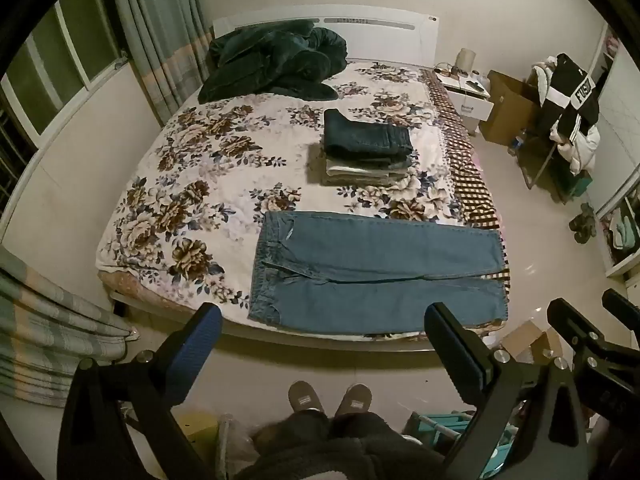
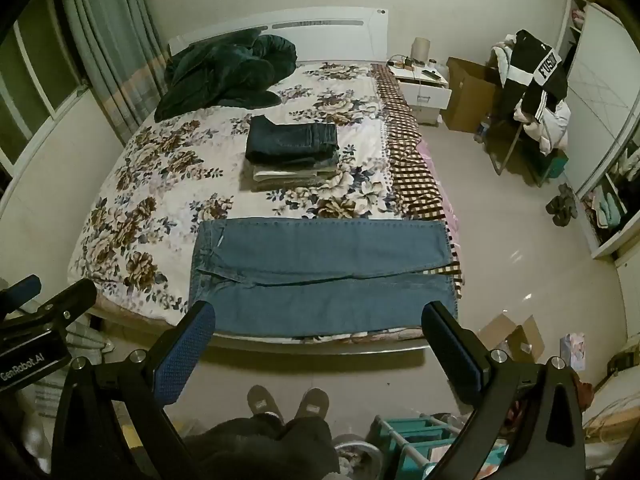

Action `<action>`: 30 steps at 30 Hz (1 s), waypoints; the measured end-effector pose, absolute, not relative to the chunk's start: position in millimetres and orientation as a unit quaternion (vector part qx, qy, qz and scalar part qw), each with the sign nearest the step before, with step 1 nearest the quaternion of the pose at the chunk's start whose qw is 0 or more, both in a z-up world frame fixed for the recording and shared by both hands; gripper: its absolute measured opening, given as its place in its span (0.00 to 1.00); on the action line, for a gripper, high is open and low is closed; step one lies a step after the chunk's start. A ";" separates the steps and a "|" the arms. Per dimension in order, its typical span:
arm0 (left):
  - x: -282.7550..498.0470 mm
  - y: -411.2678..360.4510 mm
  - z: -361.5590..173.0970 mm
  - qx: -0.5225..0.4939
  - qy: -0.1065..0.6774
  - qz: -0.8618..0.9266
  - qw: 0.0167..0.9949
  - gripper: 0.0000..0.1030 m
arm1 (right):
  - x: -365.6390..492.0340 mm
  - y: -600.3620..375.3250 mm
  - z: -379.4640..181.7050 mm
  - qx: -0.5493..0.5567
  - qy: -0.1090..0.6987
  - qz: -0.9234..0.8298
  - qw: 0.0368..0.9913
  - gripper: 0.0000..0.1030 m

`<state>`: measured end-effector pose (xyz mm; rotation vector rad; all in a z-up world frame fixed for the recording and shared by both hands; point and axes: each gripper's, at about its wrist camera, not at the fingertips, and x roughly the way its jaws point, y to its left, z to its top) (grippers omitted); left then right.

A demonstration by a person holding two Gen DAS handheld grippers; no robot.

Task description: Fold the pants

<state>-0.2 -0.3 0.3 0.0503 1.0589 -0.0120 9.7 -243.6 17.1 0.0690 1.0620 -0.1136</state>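
Bed with floral cover, seen from its foot edge; a person stands on the floor there, slippers visible below both cameras.

Dark green blanket, bunched at the head edge toward the left corner.

Light blue jeans, the task garment: spread flat along the foot edge toward the right corner, waistband to the left, both legs side by side running right, hems reaching or slightly overhanging the right edge over a checked underlayer. No fold yet made.

Stack of folded clothes, dark jeans on top, near the bed's middle toward the right edge, well apart from the blue jeans.

Left gripper and right gripper: both with jaws spread wide, nothing between them, both hovering short of the foot edge and angled downward, touching no cloth.

Judged risks: the hems lie at the right edge, so a pull toward that side could drag the legs off the bed. Pinching only the top layer at waistband or hem would let the lower layer lag and wrinkle. The nearer leg lies along the foot edge; a careless lift could slide it to the floor. Uneven lifting by the two grippers would skew the fold.
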 end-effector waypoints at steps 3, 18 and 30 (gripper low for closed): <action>-0.9 -0.4 0.8 0.022 0.506 -0.007 0.862 1.00 | 9.7 -243.3 17.3 0.032 0.504 -0.054 0.861 1.00; -0.6 0.0 0.6 0.022 0.508 -0.004 0.861 1.00 | 10.4 -242.0 18.0 0.032 0.508 -0.053 0.859 1.00; 1.7 1.5 5.5 0.021 0.508 -0.007 0.861 1.00 | 9.6 -240.8 19.4 0.030 0.509 -0.053 0.859 1.00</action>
